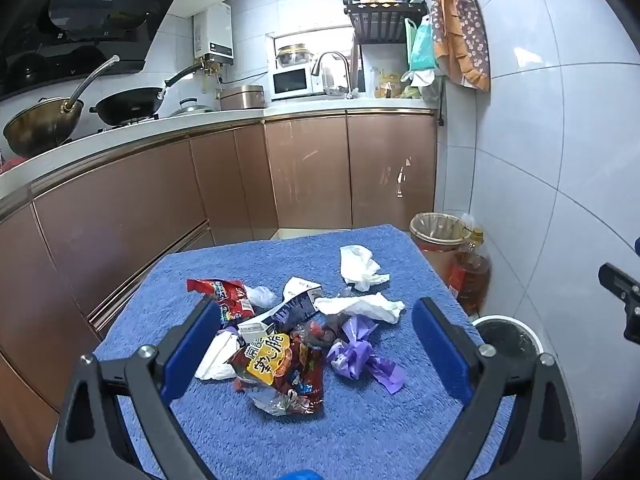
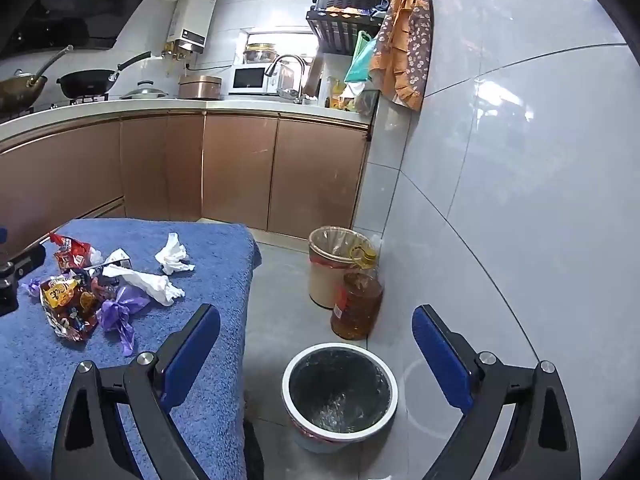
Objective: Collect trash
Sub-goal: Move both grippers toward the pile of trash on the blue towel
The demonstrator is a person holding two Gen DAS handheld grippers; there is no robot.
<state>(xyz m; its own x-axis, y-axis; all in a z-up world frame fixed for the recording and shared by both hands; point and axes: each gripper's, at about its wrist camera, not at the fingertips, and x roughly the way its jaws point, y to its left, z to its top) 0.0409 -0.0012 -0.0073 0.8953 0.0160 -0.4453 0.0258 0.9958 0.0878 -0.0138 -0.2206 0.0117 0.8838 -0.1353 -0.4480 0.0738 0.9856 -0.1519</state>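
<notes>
A: Progress first. We read the task as barely begun — the whole heap of trash sits on the blue towel (image 1: pixel 360 432), and the black-lined bin (image 2: pixel 340 394) on the floor beside the table looks empty, though glare on the liner leaves us unsure of the bottom.

B: Agreed. Our left gripper (image 1: pixel 316 320) hangs over the heap with its jaws spread wide, nothing between them. Our right gripper (image 2: pixel 316 326) is spread just as wide and empty, poised above the bin.

A: So every piece is left to move. What do we count?

B: A large snack wrapper (image 1: pixel 280 376) nearest us — glossy red foil, crinkled, yellow label. A second red wrapper (image 1: pixel 224 292) at the far left. A purple plastic bag (image 1: pixel 360 356), thin and knotted into a twist. Two wads of white tissue: a long one (image 1: pixel 364 306) touching the heap, a crumpled one (image 1: pixel 360 266) lying apart toward the far edge. A torn dark-and-white carton (image 1: pixel 292 308) in the middle.

A: Textures?

B: Towel is thick looped terry; foil is stiff and slick; tissue is soft and will likely compress. A tan bin (image 2: pixel 332 264) with a clear liner and an oil bottle (image 2: pixel 356 304) stand behind the black-lined one.
</notes>
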